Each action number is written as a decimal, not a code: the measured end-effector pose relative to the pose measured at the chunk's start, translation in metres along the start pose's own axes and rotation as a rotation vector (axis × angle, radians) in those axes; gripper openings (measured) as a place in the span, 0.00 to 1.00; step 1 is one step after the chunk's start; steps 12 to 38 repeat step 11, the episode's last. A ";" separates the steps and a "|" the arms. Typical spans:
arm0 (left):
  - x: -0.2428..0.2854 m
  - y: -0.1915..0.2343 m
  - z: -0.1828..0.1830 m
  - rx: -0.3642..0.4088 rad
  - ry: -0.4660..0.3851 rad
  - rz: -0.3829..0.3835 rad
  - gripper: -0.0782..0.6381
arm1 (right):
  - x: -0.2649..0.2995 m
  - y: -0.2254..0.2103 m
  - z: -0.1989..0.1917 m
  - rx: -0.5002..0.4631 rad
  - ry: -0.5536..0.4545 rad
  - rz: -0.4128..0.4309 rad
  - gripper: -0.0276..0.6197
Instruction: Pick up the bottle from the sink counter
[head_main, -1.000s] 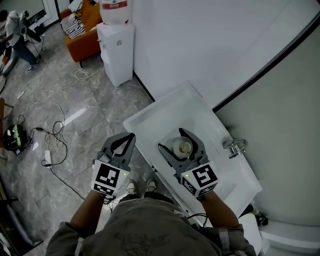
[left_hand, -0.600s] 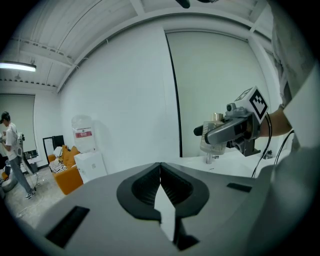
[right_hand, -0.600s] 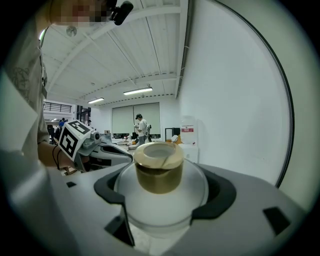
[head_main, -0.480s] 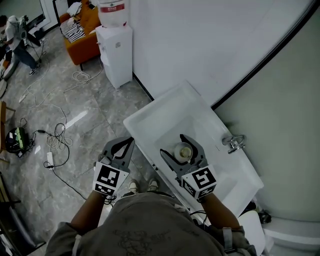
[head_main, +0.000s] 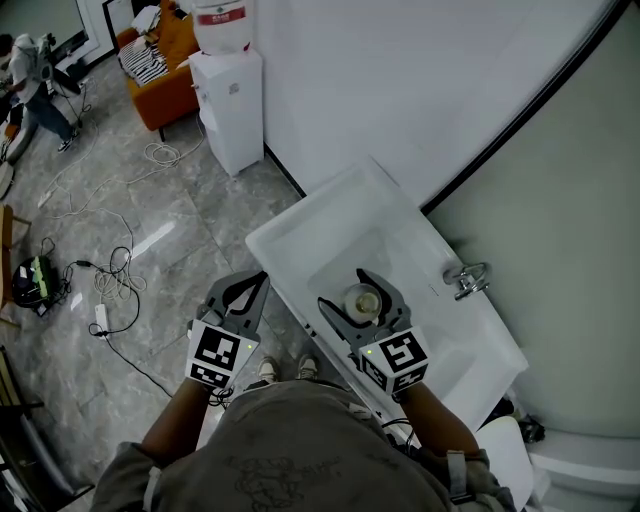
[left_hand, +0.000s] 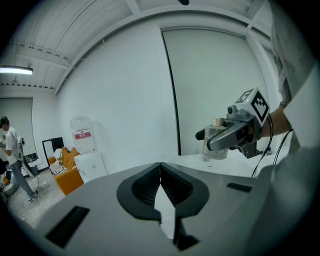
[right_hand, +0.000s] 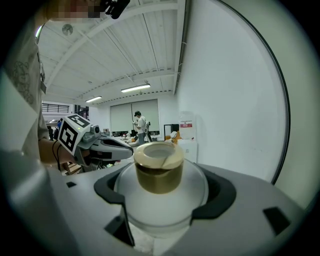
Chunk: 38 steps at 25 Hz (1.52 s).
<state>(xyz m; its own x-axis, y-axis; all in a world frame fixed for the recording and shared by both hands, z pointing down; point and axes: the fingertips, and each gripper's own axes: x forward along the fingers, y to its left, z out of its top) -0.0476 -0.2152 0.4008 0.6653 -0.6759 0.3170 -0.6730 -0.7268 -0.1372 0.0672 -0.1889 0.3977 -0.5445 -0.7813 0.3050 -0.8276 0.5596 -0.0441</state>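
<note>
Your left tool (left_hand: 160, 170) is closest to you. It is clenched tight with nothing in it. It hangs over the floor, just beside the bench (head_main: 290, 235). Leave it there, out of the way.

Your right tool (right_hand: 164, 192) does the work. Its two jaws hug the round body of the bottle (head_main: 365, 299), one on each side. The gold cap (right_hand: 159, 155) pokes up between them. The bottle is over the white bench, by the sink (head_main: 345, 255). I cannot tell if its bottom is off the bench yet.

Hold the squeeze firm, because the bottle looks like smooth glass and may slip. Lift straight up, slow and steady. Do not tip the tool, or the bottle may slide out.

Past the bottle is the tap (head_main: 467, 280), well apart from it. Stay away from the tap as you lift.
</note>
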 end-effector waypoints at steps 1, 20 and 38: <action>0.000 0.000 0.001 0.002 -0.002 0.002 0.13 | 0.000 0.000 0.000 0.000 0.000 0.000 0.55; -0.003 0.001 -0.002 0.013 0.001 0.007 0.13 | -0.001 0.001 0.001 -0.003 0.006 -0.002 0.55; -0.003 0.001 -0.002 0.013 0.001 0.007 0.13 | -0.001 0.001 0.001 -0.003 0.006 -0.002 0.55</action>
